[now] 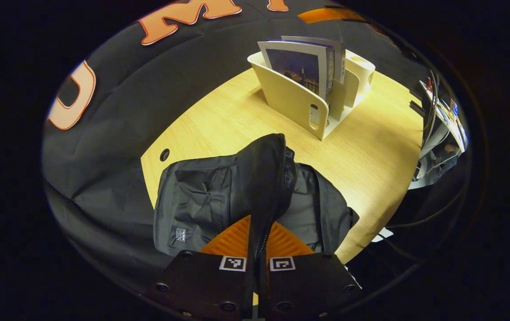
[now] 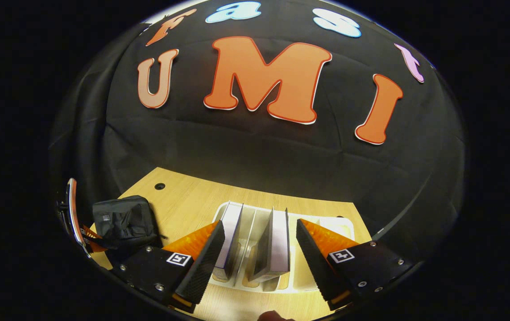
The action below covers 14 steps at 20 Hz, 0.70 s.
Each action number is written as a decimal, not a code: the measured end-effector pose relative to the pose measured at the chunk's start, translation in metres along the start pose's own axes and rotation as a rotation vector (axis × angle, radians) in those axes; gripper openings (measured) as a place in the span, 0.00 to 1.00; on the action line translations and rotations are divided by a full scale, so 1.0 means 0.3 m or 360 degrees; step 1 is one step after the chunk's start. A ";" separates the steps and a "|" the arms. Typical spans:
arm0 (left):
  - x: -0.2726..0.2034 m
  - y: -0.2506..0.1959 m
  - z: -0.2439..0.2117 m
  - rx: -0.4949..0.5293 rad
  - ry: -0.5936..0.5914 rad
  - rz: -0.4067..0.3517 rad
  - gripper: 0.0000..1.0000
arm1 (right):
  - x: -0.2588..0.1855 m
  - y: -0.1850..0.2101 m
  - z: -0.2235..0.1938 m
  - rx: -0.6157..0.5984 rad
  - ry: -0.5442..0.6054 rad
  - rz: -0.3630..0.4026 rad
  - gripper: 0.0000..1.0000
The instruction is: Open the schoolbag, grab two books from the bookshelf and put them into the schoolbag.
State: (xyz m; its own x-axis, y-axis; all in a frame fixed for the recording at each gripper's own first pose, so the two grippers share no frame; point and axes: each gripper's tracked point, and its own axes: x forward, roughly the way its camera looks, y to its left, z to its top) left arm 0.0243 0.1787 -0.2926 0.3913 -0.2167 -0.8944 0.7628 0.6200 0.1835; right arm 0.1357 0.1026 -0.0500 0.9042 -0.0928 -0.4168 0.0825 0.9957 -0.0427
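A black schoolbag (image 1: 201,200) lies on the wooden table (image 1: 371,151). My left gripper (image 1: 257,249) is shut on its zippered opening edge (image 1: 272,169), holding that fold of fabric raised. Beyond the bag stands a cream bookshelf (image 1: 299,102) holding two upright books (image 1: 301,67). In the right gripper view, my right gripper (image 2: 260,225) hovers open above the bookshelf (image 2: 326,227). One book (image 2: 232,240) stands beside its left finger and the other book (image 2: 277,245) sits between the fingers, untouched. The schoolbag (image 2: 123,220) lies farther left.
A cable hole (image 1: 164,154) sits in the table near the bag. Cables and equipment (image 1: 437,133) crowd the table's right edge. The black cloth wall (image 2: 259,156) rises close behind the bookshelf. The other gripper (image 2: 74,214) appears at the far left beside the bag.
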 end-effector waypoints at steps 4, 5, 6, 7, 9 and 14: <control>-0.053 0.048 0.028 0.0015 -0.0005 -0.0084 0.05 | 0.039 0.045 -0.007 -0.0028 0.0116 0.0043 0.96; -0.068 0.062 0.029 0.0014 0.0006 -0.0102 0.05 | 0.049 0.058 -0.014 -0.0012 0.0156 0.0059 0.96; -0.082 0.077 0.032 0.0015 0.0008 -0.0113 0.05 | 0.055 0.079 -0.022 0.0021 0.0201 0.0090 0.96; -0.095 0.086 0.033 0.0013 0.0022 -0.0130 0.05 | 0.057 0.105 -0.037 0.0079 0.0273 0.0142 0.96; -0.116 0.108 0.049 0.0025 0.0023 -0.0151 0.05 | 0.046 0.173 -0.041 0.0188 0.0345 0.0255 0.97; -0.154 0.139 0.068 0.0035 0.0042 -0.0233 0.04 | 0.100 0.167 -0.051 0.0096 0.0474 0.0215 0.97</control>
State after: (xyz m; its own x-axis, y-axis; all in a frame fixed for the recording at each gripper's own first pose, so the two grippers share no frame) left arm 0.0484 0.1992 -0.2352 0.2615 -0.2839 -0.9225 0.8219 0.5666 0.0586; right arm 0.1604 0.1497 -0.0786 0.7472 0.0517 -0.6625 0.0029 0.9967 0.0812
